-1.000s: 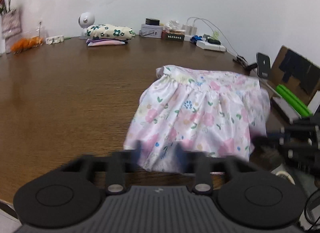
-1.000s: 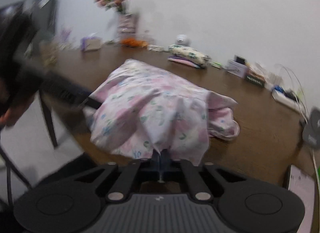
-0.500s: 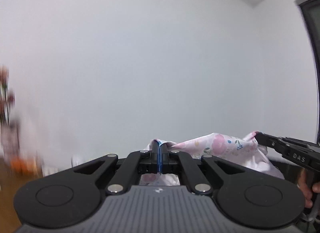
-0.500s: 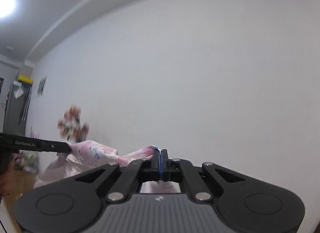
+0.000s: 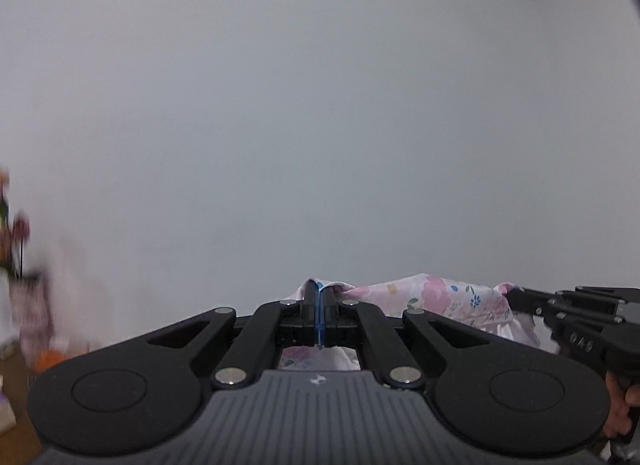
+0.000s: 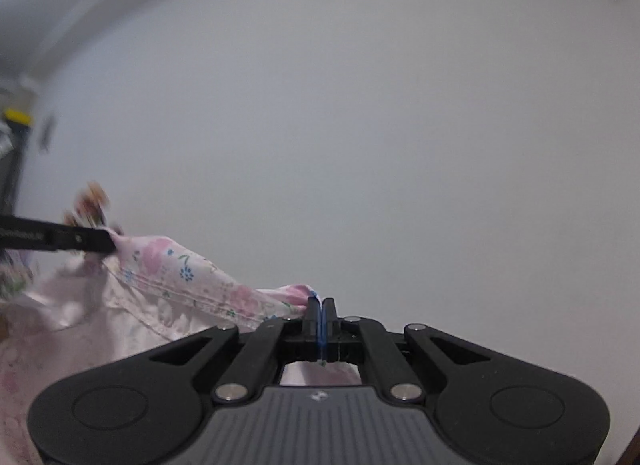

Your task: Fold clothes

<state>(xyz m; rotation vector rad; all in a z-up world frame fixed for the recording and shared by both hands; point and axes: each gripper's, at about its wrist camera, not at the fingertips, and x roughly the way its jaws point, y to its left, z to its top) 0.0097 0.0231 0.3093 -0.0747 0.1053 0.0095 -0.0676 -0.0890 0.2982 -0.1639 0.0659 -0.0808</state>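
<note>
Well, had the left gripper (image 5: 319, 294) pinched fully shut on one end of the floral garment (image 6: 180, 269), and the right gripper (image 6: 320, 306) squeezed just as tight on the other end. Held the whole thing up in the air between the two, with the stitched edge strung across in a slight sag and the rest hanging loose underneath. Looked to me like a lift-and-spread ahead of laying it down for a fold, but couldn't say which fold from this alone. Needed, judging by that sag, a gentle pull apart to straighten the edge, both grips kept level, and no easing of the pinch, given such thin, slippery-looking cloth. Probably best lowered slowly too, to land the hanging part flat instead of bunched. Couldn't see the table in either view, only white wall (image 5: 320, 105), so no way of judging height above the surface or whether the bottom hem touched anything. Lost the lower part of the garment behind the gripper bodies. Couldn't tell how much cloth sat between the fingers either, beyond a little tuft poking past the tips. Made out only a blurry smear of flowers (image 6: 92, 201) and a sliver of hand (image 5: 620, 405) at the edges.
</note>
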